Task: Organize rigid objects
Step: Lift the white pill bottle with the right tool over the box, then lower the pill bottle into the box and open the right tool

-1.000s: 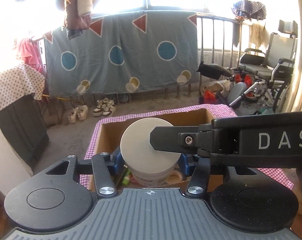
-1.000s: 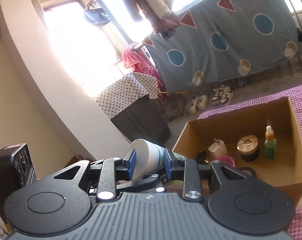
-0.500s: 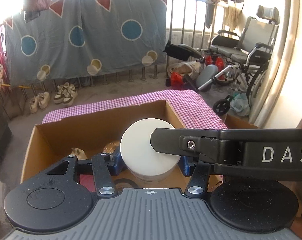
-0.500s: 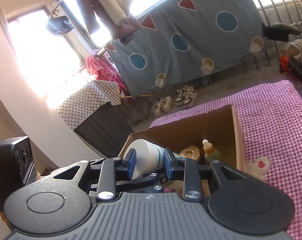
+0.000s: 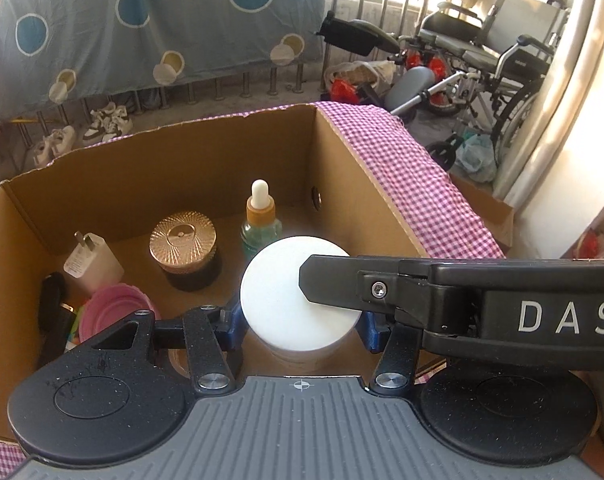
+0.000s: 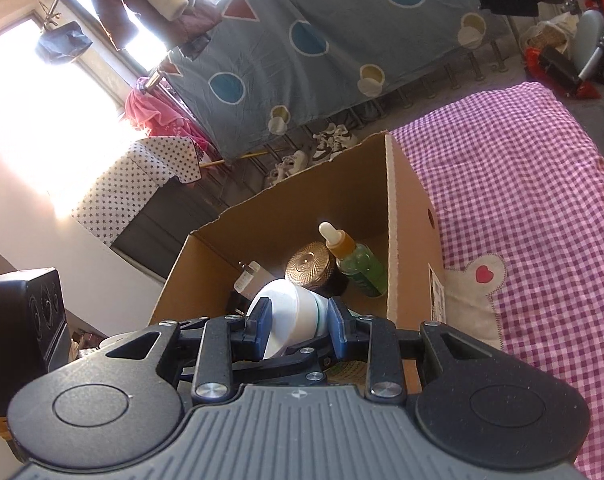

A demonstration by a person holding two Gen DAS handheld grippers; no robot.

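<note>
Two hand-held grippers clamping one white jar, one cardboard box

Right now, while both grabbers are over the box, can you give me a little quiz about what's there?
1. True or false: the dropper bottle lies on its side in the cardboard box.
2. Pick one: the left gripper and the right gripper are both shut on A) a pink lid, B) the white jar, C) a shoe.
3. Fill the gap: in the left wrist view, the gold-lidded jar stands between the white charger and the ____.

Key: 1 false, it stands upright. 2 B. 3 dropper bottle.
</note>
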